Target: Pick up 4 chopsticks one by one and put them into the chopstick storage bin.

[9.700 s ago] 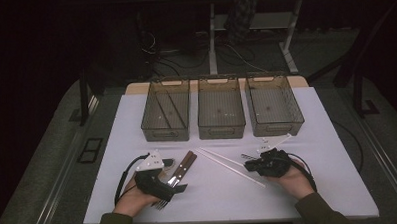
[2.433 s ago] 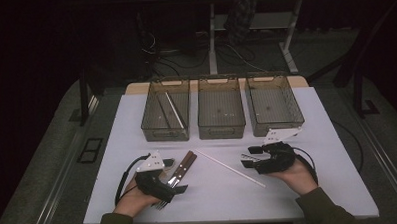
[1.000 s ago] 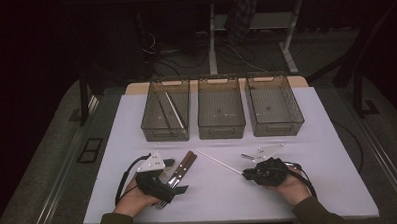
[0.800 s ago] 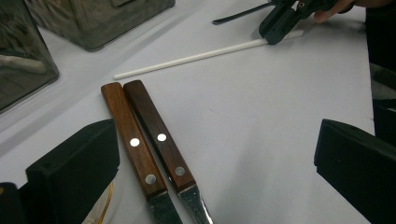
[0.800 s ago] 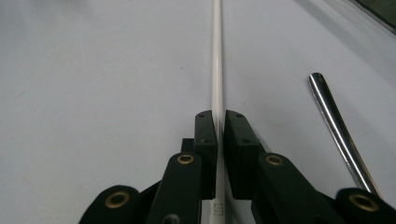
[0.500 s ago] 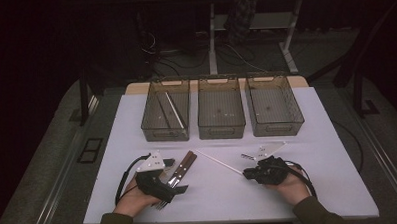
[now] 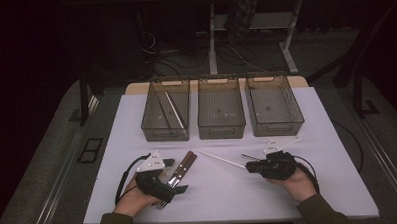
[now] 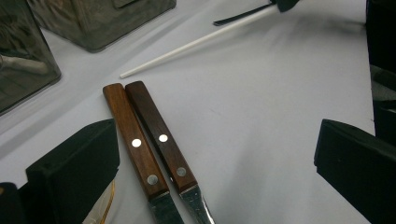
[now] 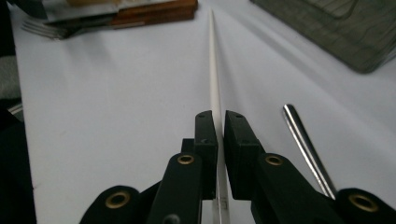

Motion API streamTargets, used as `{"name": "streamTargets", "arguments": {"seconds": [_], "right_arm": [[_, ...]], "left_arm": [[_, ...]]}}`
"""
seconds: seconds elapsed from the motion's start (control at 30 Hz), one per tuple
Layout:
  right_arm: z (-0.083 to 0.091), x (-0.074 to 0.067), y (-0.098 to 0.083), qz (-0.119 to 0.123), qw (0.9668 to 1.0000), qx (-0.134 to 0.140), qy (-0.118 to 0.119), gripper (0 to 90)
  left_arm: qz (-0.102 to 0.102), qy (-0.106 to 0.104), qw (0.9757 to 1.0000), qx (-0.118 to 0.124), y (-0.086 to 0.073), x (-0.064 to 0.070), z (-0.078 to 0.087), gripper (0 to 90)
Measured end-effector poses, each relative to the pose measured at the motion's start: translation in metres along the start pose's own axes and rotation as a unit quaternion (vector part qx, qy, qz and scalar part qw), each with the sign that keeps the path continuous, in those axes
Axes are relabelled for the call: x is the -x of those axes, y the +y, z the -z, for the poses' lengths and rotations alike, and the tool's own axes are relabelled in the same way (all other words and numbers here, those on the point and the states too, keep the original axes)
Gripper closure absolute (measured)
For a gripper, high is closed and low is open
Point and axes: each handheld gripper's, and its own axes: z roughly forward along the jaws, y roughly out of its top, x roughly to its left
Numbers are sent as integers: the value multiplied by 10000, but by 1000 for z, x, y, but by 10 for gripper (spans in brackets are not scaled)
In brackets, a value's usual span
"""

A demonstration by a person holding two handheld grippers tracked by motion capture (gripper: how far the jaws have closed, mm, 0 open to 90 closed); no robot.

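A white chopstick (image 7: 218,158) lies slantwise on the white table (image 7: 219,196), and my right gripper (image 7: 249,165) is shut on its near end. In the right gripper view the two jaws (image 9: 219,126) pinch the white chopstick (image 9: 214,70), which runs straight away from them. My left gripper (image 7: 170,183) rests at the front left, open wide. Two wooden-handled utensils (image 8: 149,140) lie side by side on the table between its jaws (image 8: 215,172), untouched. The same wooden handles (image 7: 183,165) point toward the bins.
Three clear bins stand in a row at the back: left bin (image 7: 164,133) with white chopsticks (image 7: 174,110) inside, middle bin (image 7: 222,131), right bin (image 7: 279,128). A thin metal handle (image 9: 303,140) lies just right of my right jaws. A fork (image 9: 42,28) lies by the wooden handles.
Since the earliest frame one of two chopsticks has left the table and a further one lies in the left bin. My right gripper came down onto the remaining chopstick's end. The left gripper has stayed put.
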Motion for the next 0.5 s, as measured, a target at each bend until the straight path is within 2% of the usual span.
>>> {"name": "streamTargets", "arguments": {"seconds": [0.13, 0.5], "right_arm": [[9, 2, 4, -32, 9997, 222, 31, 840], [22, 3, 14, -25, 9984, 557, 49, 840]], "left_arm": [[3, -4, 10000, 5, 0, 0, 0, 0], [7, -1, 10000, -2, 0, 0, 0, 0]]}}
